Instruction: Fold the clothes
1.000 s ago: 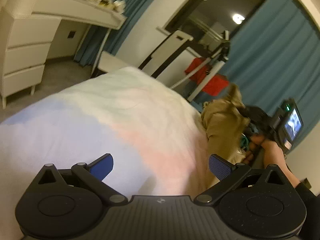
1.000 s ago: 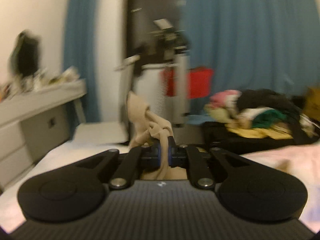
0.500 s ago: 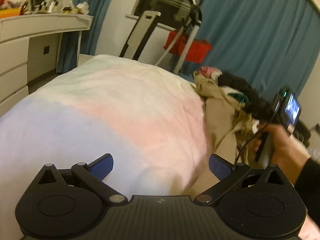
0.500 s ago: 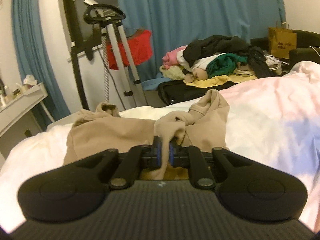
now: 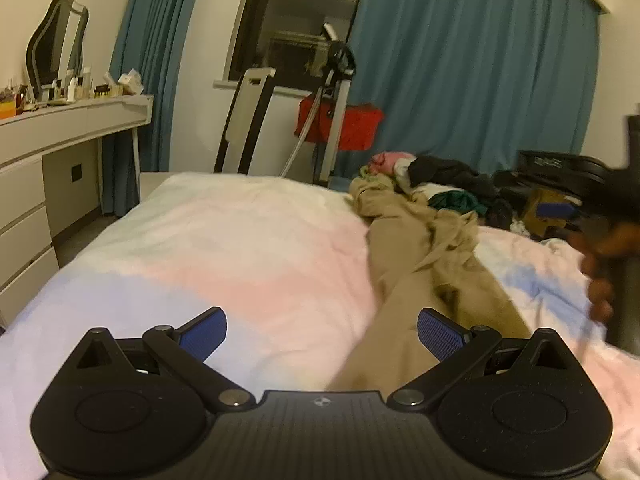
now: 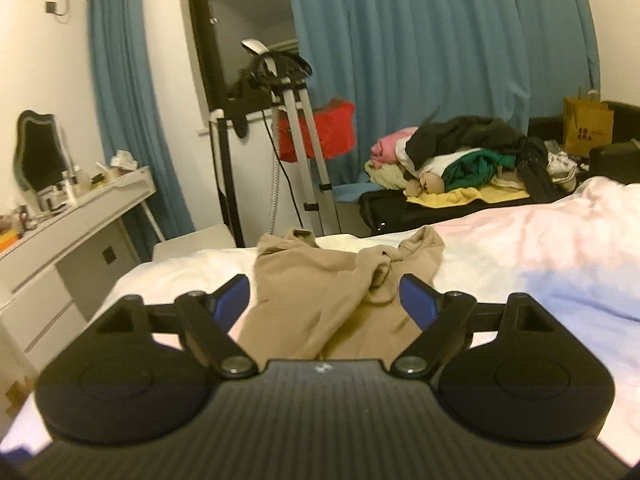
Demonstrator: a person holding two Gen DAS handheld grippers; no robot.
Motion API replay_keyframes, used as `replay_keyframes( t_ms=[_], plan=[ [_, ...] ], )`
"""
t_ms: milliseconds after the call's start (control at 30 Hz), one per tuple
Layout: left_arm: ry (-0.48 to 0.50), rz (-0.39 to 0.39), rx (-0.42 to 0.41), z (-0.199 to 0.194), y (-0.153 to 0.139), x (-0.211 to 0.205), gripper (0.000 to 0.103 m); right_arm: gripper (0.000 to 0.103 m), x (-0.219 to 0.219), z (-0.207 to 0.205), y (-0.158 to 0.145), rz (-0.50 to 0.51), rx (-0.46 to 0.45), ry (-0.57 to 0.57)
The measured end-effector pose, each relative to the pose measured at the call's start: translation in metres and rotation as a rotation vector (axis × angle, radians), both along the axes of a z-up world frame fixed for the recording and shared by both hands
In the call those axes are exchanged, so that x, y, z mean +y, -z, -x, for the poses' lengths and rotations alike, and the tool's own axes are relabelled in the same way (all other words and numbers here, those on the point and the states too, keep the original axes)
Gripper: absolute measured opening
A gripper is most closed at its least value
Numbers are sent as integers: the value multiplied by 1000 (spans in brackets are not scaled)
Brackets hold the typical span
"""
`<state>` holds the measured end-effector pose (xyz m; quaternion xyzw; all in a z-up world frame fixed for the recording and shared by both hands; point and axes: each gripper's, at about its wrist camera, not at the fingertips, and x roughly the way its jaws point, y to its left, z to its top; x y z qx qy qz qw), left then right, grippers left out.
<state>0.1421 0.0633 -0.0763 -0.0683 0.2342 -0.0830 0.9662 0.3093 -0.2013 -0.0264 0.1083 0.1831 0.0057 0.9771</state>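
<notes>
A tan garment (image 5: 424, 256) lies crumpled lengthwise on the pastel bed cover (image 5: 240, 240). It also shows in the right wrist view (image 6: 328, 280), stretched away from me. My left gripper (image 5: 320, 330) is open and empty, low over the bed with the garment's near end by its right finger. My right gripper (image 6: 325, 296) is open just above the garment's near part. In the left wrist view the right gripper (image 5: 556, 210) is blurred at the far right, held by a hand (image 5: 600, 276).
A pile of mixed clothes (image 6: 460, 160) sits beyond the bed's far edge. A white dresser (image 5: 44, 168) stands at the left. A chair (image 5: 248, 120) and a metal stand with red cloth (image 5: 340, 120) are behind the bed, before blue curtains.
My right gripper has opened and let go of the tan garment, which now lies on the bed. My left gripper has swung right toward the garment and stayed open.
</notes>
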Motion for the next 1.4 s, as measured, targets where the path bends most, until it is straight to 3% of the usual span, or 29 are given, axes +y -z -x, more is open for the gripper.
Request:
replay_keyframes(
  t_ms=[267,467,667,833,900,1033,1133,1300,1400],
  plan=[
    [75,-8,-83,67,-36,-14,102,83,3,137,-27,-11,-17,-3],
    [156,-59,-145,113,-44,-42,102,83,0,212,-26,-2,-70,23],
    [184,-70,-126,124,-29,-57,102,83,-13,246,-9,-30,-97,63],
    [167,-91,-99,115,-19,-59,102,83,-22,250,0,-31,-90,61],
    [158,-85,-62,108,-17,-55,102,83,-26,246,4,-36,-74,62],
    [241,-18,104,80,-9,-40,97,83,-32,241,12,-38,-43,64],
    [242,-27,208,59,-6,-22,96,83,-34,237,18,-42,-14,57],
    [233,-57,292,30,0,18,95,83,-38,232,23,-90,19,44],
    [211,6,360,14,13,44,85,83,-40,230,25,-117,37,35]
  ],
)
